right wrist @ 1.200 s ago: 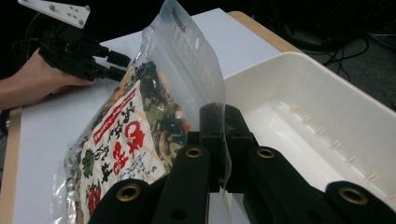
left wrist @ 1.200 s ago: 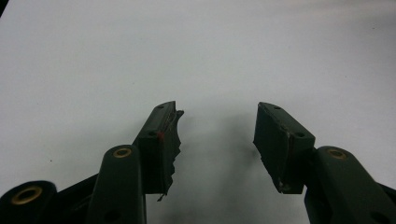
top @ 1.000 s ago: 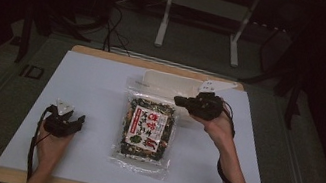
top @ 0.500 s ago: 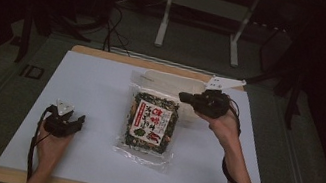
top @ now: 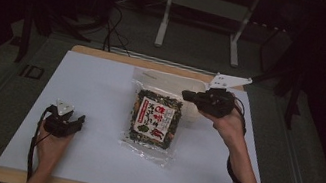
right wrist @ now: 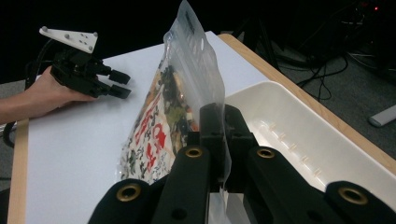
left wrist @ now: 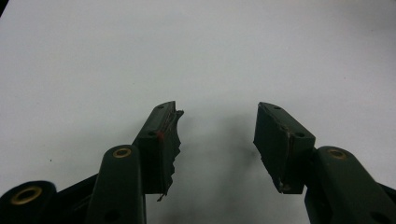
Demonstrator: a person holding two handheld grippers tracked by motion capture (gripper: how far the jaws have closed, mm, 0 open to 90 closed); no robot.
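Note:
A clear snack bag (top: 155, 118) with a green, red and white label lies mid-table, its far right edge raised. My right gripper (top: 188, 96) is shut on that edge. In the right gripper view the jaws (right wrist: 218, 112) pinch the bag's clear seam, and the bag (right wrist: 187, 60) stands up tilted beside the white tray (right wrist: 289, 135). My left gripper (top: 79, 120) rests at the front left of the white sheet, well apart from the bag. Its jaws (left wrist: 217, 126) are open with bare white surface between them. It also appears far off in the right gripper view (right wrist: 119, 84).
The shallow white tray (top: 168, 78) sits at the far edge of the table, just behind the bag. A white sheet (top: 100, 90) covers the wooden tabletop. Cables and a metal stand (top: 203, 22) are on the floor beyond.
My right gripper has moved up and toward the far right, pulling the bag's edge with it, and the bag has slid toward the tray. The left gripper has stayed put.

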